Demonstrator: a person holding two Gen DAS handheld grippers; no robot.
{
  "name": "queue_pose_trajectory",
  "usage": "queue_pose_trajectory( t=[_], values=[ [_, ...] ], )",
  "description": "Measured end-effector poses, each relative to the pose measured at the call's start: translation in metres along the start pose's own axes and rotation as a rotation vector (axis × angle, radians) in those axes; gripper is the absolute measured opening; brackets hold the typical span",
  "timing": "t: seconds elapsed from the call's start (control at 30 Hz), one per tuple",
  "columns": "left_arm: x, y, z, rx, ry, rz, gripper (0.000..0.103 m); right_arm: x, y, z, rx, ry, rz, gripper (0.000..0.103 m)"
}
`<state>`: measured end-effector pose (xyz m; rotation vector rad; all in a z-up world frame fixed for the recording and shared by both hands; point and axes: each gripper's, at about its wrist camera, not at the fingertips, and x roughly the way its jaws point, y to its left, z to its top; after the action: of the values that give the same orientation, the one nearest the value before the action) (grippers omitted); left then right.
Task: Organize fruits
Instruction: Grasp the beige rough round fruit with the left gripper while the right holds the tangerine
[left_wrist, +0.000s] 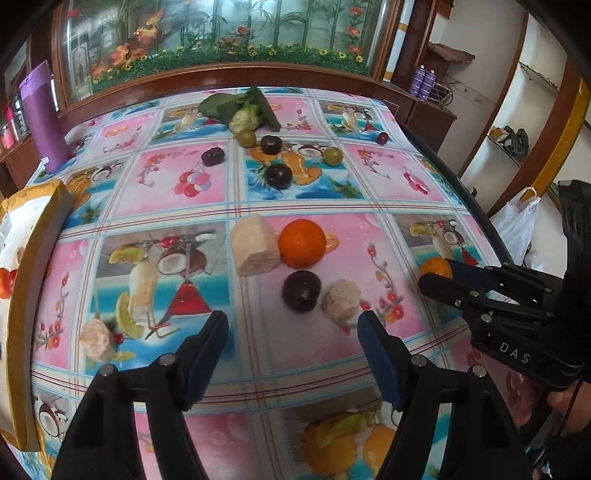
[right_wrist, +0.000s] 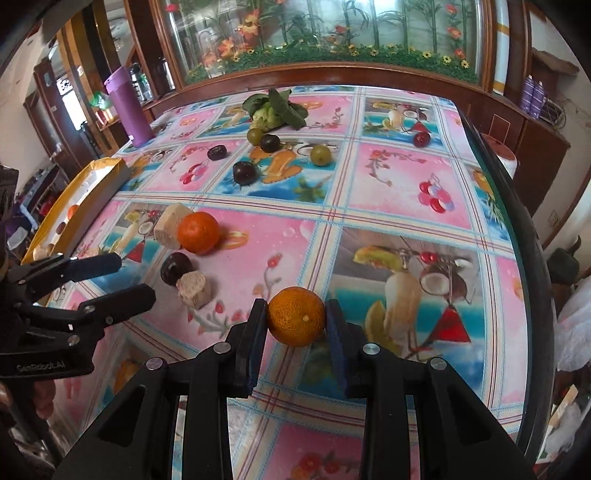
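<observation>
Gripping orange (right_wrist: 296, 316) between pads, right hand-held gripper (right_wrist: 296, 325); left hand-held gripper (left_wrist: 293, 354) open.

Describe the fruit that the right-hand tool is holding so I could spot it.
Start at the table's pink-and-blue patterned cloth and come to its near edge. There the right gripper pinches a round orange citrus fruit. The brighter orange lies free beside pale chunks.

- Glossy printed plastic cloth covers the desk (right_wrist: 388, 192).
- Dimpled, matt rind on an orange (right_wrist: 296, 316); its neighbour (right_wrist: 198, 232) looks smoother.
- Matt black plastic hand-held gripper (left_wrist: 293, 347), shiny metal pins.
- Polished wood cabinet (left_wrist: 221, 75).
</observation>
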<state>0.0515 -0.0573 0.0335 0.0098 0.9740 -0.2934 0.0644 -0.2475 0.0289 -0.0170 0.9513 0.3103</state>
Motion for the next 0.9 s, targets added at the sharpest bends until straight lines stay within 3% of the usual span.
queue_pose_trajectory(
  t=[0.17, 0.33, 0.43, 0.53, 0.67, 0.9],
  values=[
    [0.011, -0.014, 0.002, 0.006, 0.016, -0.020, 0.075, 0.001, -0.009, -0.003, 0.025, 0.008, 0.010, 0.031],
    [0.029, -0.018, 0.010, -0.014, 0.014, 0.042, 0.075, 0.002, -0.011, -0.003, 0.030, 0.010, 0.024, 0.031],
    [0.033, -0.017, 0.009, 0.008, 0.020, 0.100, 0.065, 0.002, -0.011, -0.004, 0.028, 0.012, 0.033, 0.031],
    [0.025, -0.010, 0.001, 0.018, 0.033, 0.135, 0.049, 0.002, -0.012, -0.004, 0.033, 0.011, 0.043, 0.032],
    [0.009, 0.013, -0.013, -0.054, 0.043, 0.078, 0.049, 0.001, -0.014, -0.005, 0.041, 0.006, 0.060, 0.032],
    [0.008, 0.009, -0.017, -0.030, 0.035, 0.041, 0.049, 0.003, -0.011, -0.004, 0.033, 0.005, 0.054, 0.032]
  ],
)
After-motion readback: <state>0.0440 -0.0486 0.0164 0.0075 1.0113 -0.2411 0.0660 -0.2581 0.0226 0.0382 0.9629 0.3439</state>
